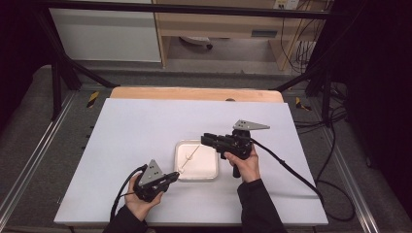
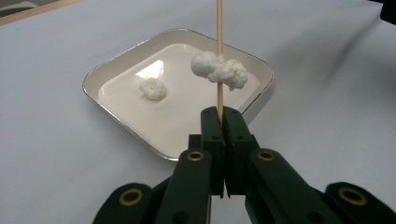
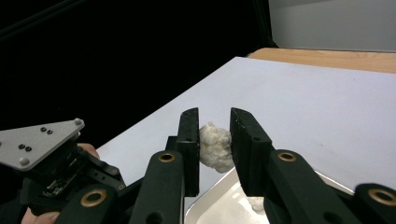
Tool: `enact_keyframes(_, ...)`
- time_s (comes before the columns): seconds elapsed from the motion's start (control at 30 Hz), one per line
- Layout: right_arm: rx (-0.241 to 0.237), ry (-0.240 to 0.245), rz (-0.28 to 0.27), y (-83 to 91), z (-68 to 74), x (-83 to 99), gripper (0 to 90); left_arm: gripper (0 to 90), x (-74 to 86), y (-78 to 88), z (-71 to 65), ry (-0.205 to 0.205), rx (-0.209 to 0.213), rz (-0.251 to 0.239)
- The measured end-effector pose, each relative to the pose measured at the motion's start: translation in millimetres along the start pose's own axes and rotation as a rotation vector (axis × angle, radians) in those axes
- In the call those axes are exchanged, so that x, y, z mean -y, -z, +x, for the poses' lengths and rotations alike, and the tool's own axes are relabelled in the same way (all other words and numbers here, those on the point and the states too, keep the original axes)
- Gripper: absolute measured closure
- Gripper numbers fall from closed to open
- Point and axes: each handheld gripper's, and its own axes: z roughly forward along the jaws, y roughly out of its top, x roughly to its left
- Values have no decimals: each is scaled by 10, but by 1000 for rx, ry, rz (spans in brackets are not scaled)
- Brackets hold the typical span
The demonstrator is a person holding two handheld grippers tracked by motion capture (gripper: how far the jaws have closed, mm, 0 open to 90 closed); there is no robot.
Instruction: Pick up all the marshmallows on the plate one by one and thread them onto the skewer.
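Observation:
A thin wooden skewer (image 2: 219, 28) stands upright in my left gripper (image 2: 219, 114), whose jaws are shut on its lower end. Two fluffy white lumps (image 2: 219, 69) are threaded on it, above a shallow white square tray (image 2: 116, 63). One loose white lump (image 2: 153, 88) lies in the tray. In the high view the left gripper (image 1: 176, 175) sits at the tray's (image 1: 180, 145) near left corner with the skewer (image 1: 190, 156) slanting over it. My right gripper (image 3: 214, 119) is shut on another white lump (image 3: 215, 148), held above the tray's edge (image 3: 205, 203). From above, the right gripper (image 1: 204, 139) hovers at the tray's far right corner.
The tray rests mid-table on a white sheet (image 1: 136, 126) with bare room all around. A wooden table edge (image 1: 194, 93) shows at the back. Cables (image 1: 286, 167) trail from both grippers. Metal frame rails (image 1: 29, 165) run along the sides.

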Motion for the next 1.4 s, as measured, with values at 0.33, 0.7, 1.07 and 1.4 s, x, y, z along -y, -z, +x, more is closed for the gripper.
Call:
enact_keyframes(0.33, -29, -15, 12, -90, 25, 33, 746, 889, -4, 10, 6, 0, -2, -4)
enact_keyframes(0.7, -50, -51, -2, -134, 60, 91, 770, 889, 11, -9, -1, 31, -6, -12)
enact_keyframes(1.07, -32, -60, -43, -181, 106, 163, 791, 890, 17, -19, -9, 69, -14, -19)
enact_keyframes(1.4, -11, -47, -55, -209, 141, 219, 801, 890, 22, -35, -21, 91, -19, -18)
